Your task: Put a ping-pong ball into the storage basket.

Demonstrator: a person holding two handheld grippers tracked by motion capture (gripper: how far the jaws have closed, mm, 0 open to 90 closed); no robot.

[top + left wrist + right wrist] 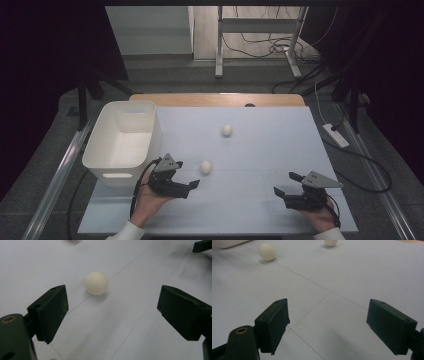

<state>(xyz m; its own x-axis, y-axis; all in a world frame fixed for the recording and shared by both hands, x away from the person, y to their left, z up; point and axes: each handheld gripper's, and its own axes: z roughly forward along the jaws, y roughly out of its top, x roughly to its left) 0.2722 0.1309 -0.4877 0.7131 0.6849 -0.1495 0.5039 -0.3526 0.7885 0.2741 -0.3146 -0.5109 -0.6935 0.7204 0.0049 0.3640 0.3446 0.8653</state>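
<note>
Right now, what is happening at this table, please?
A person holds a hand-held gripper in each hand over a white table. The left hand-held gripper is open and points at the nearer white ball, which lies just ahead of its jaws, untouched. The right hand-held gripper is open and holds nothing. A second ball lies farther back, and a white bin stands at the left.
</note>
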